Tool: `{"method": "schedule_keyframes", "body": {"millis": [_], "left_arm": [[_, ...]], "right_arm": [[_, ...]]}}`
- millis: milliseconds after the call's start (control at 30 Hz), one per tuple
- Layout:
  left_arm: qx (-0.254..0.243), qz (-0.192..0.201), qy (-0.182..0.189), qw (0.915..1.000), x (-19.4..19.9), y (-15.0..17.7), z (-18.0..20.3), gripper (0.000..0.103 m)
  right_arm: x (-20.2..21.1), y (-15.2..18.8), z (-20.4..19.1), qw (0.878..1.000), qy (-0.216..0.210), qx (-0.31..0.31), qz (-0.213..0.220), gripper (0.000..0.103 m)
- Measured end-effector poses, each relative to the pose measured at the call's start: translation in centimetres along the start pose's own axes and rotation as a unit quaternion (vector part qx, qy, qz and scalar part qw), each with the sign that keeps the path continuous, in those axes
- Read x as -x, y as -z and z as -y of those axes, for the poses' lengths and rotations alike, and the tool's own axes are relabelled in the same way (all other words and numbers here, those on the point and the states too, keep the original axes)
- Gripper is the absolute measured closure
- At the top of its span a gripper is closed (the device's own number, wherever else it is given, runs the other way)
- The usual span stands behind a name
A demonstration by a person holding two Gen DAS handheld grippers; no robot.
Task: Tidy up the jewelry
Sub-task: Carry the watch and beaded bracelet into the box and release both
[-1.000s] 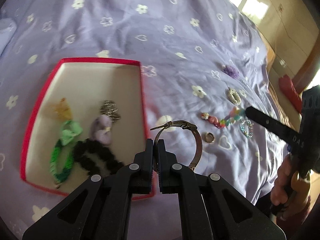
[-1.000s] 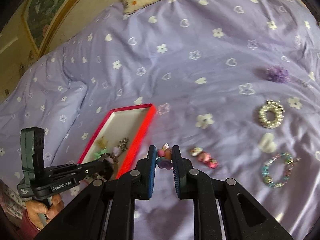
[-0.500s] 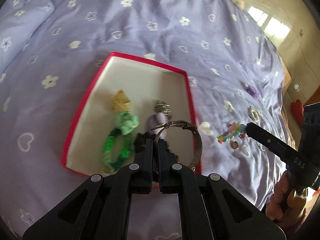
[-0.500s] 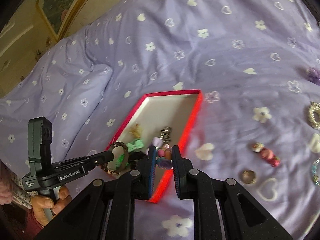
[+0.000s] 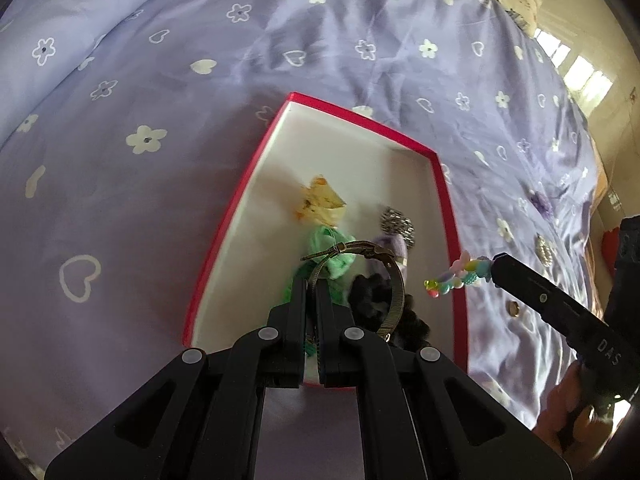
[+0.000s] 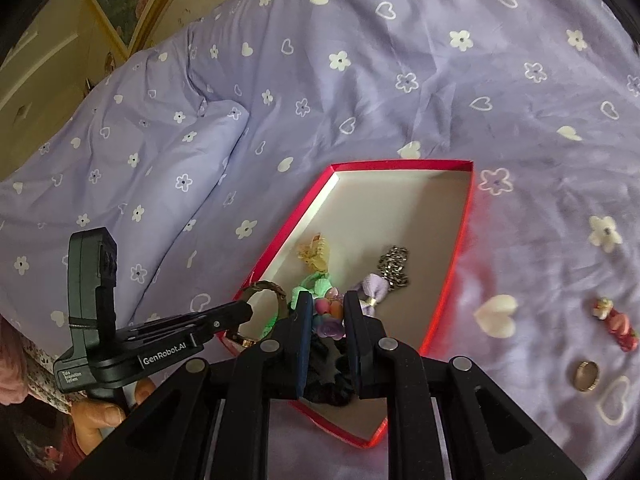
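A red box [image 5: 224, 236] with a white inside lies on the purple bedspread. In it are a yellow bow [image 5: 320, 200], a green band [image 5: 332, 252], a silver chain [image 5: 396, 222], a lilac bow [image 5: 394, 248] and a black scrunchie [image 5: 372, 300]. My left gripper [image 5: 311, 286] is shut on a bronze bangle [image 5: 396, 284], which hangs above the box's near end. My right gripper [image 6: 329, 300] is shut on a colourful bead bracelet [image 6: 330, 318] and hovers over the box [image 6: 460, 248]. In the left wrist view those beads [image 5: 456, 278] hang at the box's right rim.
On the bedspread right of the box lie a gold ring [image 6: 587, 376], a pink-red clip [image 6: 616, 324], a pearl circle [image 5: 545, 250] and a purple piece [image 5: 540, 202]. A folded duvet ridge [image 6: 160, 148] lies to the left. Hands hold both tools.
Both grippers have carried their pieces leftward from the loose jewelry to above the red box. The box now sits directly under the fingers in both views. Neither grip has changed.
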State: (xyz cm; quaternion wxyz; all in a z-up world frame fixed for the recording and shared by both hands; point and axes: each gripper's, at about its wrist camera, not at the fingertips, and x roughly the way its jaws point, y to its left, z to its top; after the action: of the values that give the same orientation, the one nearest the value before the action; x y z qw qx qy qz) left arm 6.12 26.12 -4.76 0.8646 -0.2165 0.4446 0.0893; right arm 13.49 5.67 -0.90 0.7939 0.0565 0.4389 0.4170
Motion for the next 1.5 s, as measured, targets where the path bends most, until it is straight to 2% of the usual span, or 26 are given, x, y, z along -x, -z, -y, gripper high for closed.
{"method": "schedule_keyframes", "body": {"millis": [200, 433, 900, 1000, 1067, 1200, 1267, 1333, 1500], "left_arm": [[0.008, -0.008, -0.011, 0.9999, -2.0, -0.8, -0.8, 0.1], [0.014, -0.019, -0.025, 0.9994, -4.2, -1.0, -1.3, 0.1], [0.001, -0.02, -0.043, 0.9989, -4.6, -1.2, -0.9, 0.098], [0.004, -0.021, -0.043, 0.9988, -4.5, -1.1, -1.0, 0.092], [0.005, -0.02, -0.042, 0.9989, -4.4, -1.1, -1.1, 0.083], [0.005, -0.019, -0.047, 0.9987, -4.4, -1.0, -1.0, 0.08], [0.004, -0.018, -0.05, 0.9986, -4.2, -1.0, -1.0, 0.07], [0.003, -0.014, -0.051, 0.9986, -3.9, -1.0, -0.9, 0.063], [0.0, -0.006, -0.053, 0.9986, -3.1, -1.0, -0.6, 0.059]], "right_arm": [[-2.4, -0.4, 0.3, 1.0, 0.003, -0.003, -0.011, 0.088], [-5.6, 0.3, 2.4, 0.999, 0.015, -0.023, -0.046, 0.088], [-7.1, 0.6, 3.1, 0.997, 0.021, -0.032, -0.072, 0.087], [-7.2, 0.6, 3.1, 0.996, 0.021, -0.034, -0.074, 0.083], [-7.1, 0.6, 3.1, 0.996, 0.021, -0.035, -0.074, 0.083], [-7.0, 0.6, 3.3, 0.996, 0.021, -0.04, -0.073, 0.082], [-6.9, 0.5, 3.4, 0.996, 0.021, -0.045, -0.071, 0.081], [-6.7, 0.5, 3.5, 0.996, 0.019, -0.048, -0.069, 0.075], [-5.6, 0.3, 3.6, 0.997, 0.022, -0.051, -0.056, 0.067]]}}
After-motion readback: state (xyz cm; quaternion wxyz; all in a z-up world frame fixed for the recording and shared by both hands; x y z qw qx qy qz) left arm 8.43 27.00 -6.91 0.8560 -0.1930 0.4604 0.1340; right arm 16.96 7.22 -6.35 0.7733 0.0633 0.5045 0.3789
